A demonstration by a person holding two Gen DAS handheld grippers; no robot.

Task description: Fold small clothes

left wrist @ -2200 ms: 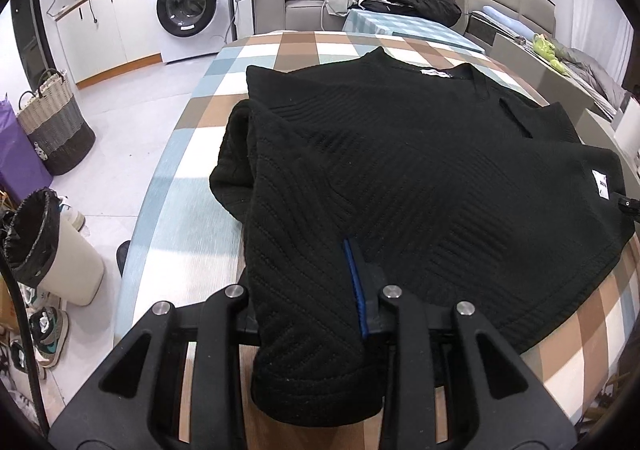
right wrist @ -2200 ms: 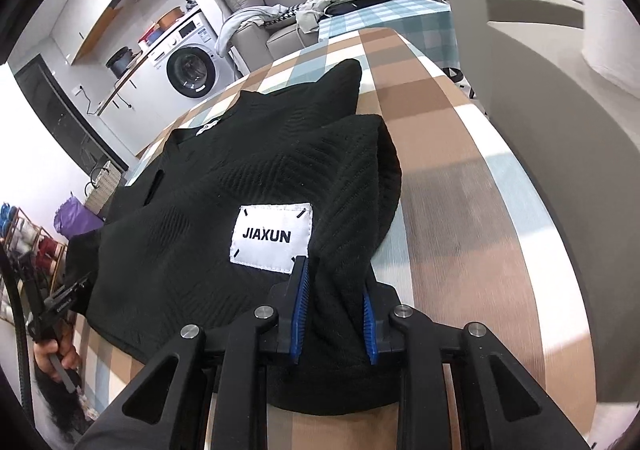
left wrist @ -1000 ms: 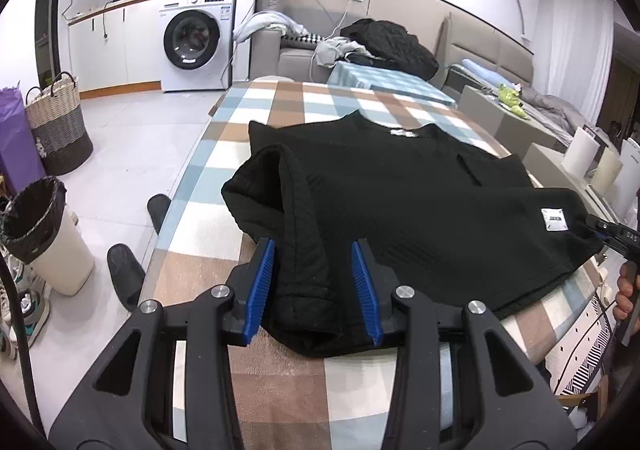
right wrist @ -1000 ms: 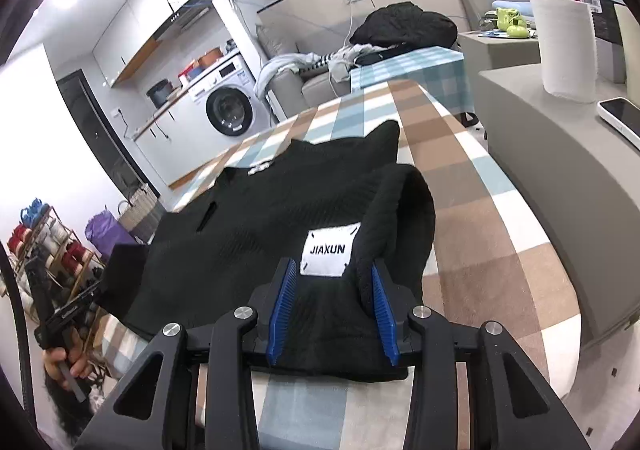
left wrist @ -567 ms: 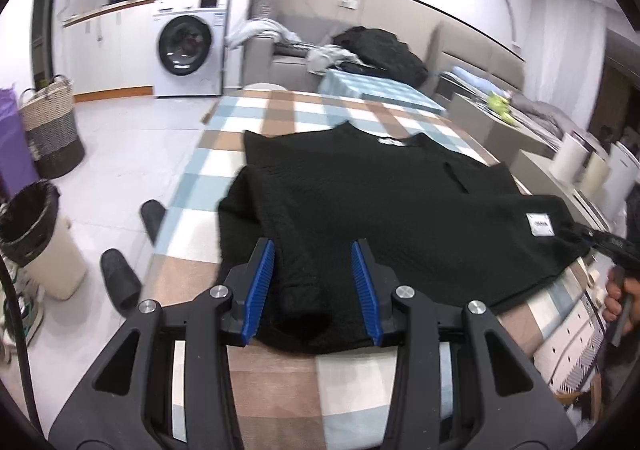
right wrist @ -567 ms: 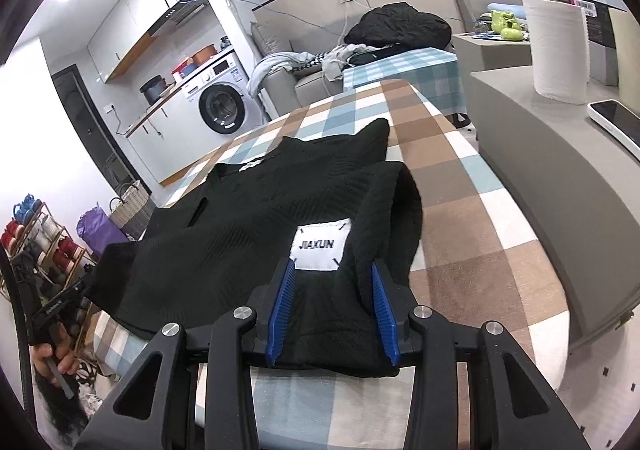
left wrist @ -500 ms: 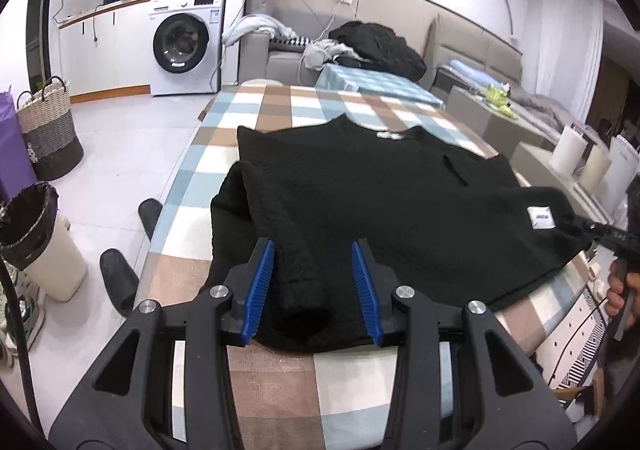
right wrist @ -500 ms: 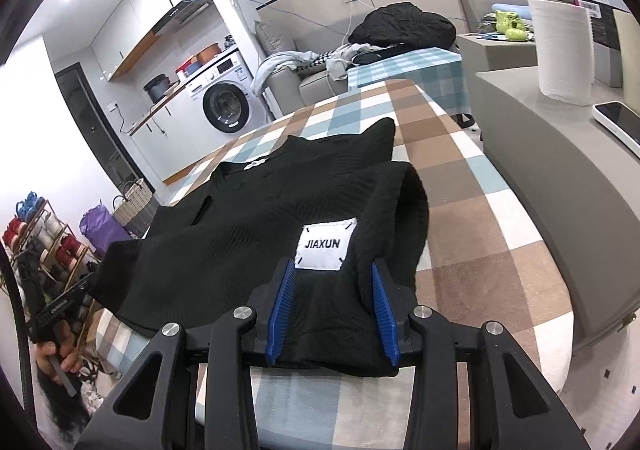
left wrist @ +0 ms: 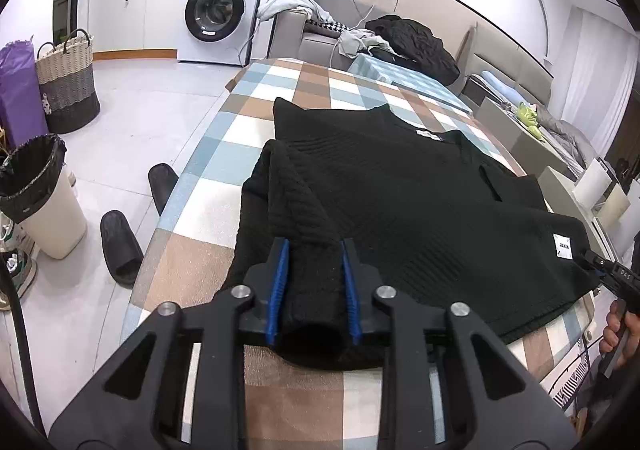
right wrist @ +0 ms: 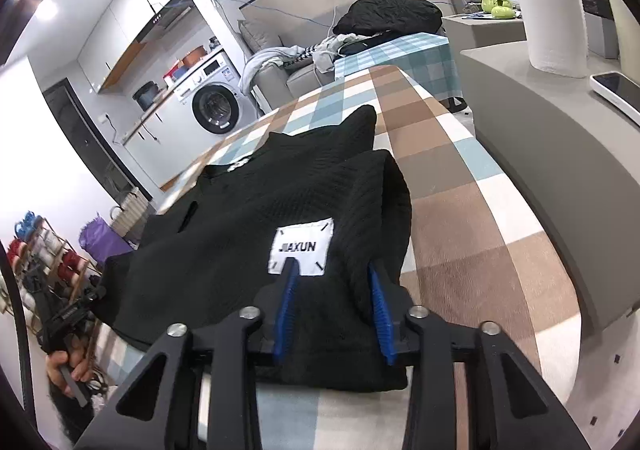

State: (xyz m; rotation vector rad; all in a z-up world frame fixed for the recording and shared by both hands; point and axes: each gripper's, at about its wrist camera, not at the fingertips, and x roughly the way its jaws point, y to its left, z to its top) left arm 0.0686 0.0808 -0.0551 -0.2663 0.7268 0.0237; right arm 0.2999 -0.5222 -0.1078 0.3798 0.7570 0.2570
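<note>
A black knitted sweater (left wrist: 420,202) lies spread on the checked table (left wrist: 280,90), both sleeves folded in over the body. My left gripper (left wrist: 312,290) is at the sweater's near left edge; its jaws are closing and the blue pads (left wrist: 276,290) squeeze the folded sleeve end. In the right wrist view the sweater (right wrist: 256,218) shows a white "JIAXUN" label (right wrist: 302,246). My right gripper (right wrist: 332,306) straddles the hem below that label, its jaws closing with fabric between them, not visibly pinched. Each gripper shows in the other view: the right gripper (left wrist: 608,276) and the left gripper (right wrist: 72,314).
On the floor to the left are a lined bin (left wrist: 40,194), black slippers (left wrist: 120,246) and a woven basket (left wrist: 66,86). A grey counter (right wrist: 560,154) with a paper roll (right wrist: 554,18) and a phone (right wrist: 618,90) borders the table's right side. A sofa with clothes stands behind.
After the first frames both grippers let go of the sweater and drew back. Since half a second ago the left one has moved in onto the sleeve fold and both jaws have narrowed.
</note>
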